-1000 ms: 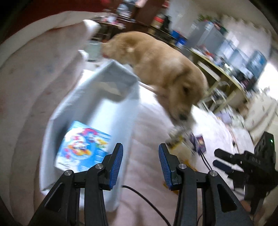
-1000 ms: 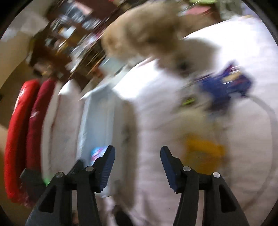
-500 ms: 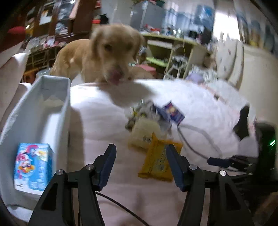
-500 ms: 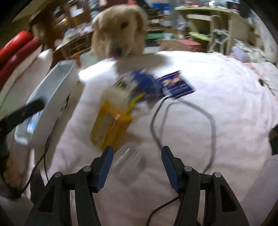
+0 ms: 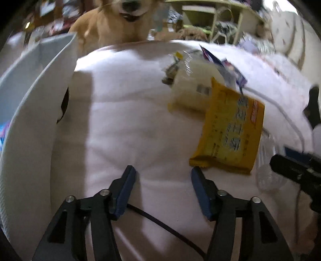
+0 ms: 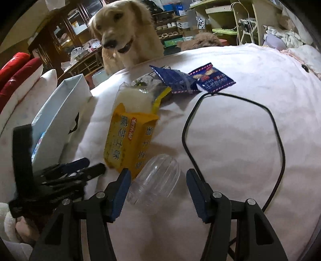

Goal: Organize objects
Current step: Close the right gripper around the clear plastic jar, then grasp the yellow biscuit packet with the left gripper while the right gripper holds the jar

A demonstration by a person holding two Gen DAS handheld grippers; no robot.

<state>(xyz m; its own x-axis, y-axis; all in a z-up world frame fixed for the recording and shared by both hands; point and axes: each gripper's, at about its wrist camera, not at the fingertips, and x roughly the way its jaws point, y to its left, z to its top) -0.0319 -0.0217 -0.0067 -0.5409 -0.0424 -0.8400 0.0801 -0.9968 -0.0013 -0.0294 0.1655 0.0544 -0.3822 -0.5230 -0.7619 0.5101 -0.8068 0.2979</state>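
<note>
Approach to snack packets on the pink quilted bed cover (image 6: 230, 140)

White fabric bin (image 6: 60, 112) at left; left gripper (image 5: 161, 174), opening, empty; flat yellow foil biscuit packet (image 6: 128, 140), light, crinkly, slippery: pinch one edge; right gripper (image 6: 156, 176) part-open, astride clear plastic bottle (image 6: 156, 180), unclamped.

A lived-in home, a bedroom or living room. A bed with a pale pink quilt (image 6: 230, 140) fills the near ground, red cushions (image 6: 14, 68) at its left. A golden dog (image 6: 124, 36) stands at the far edge. Behind it are a dark wooden cabinet (image 6: 58, 40) and cluttered green shelves (image 6: 220, 18).
</note>
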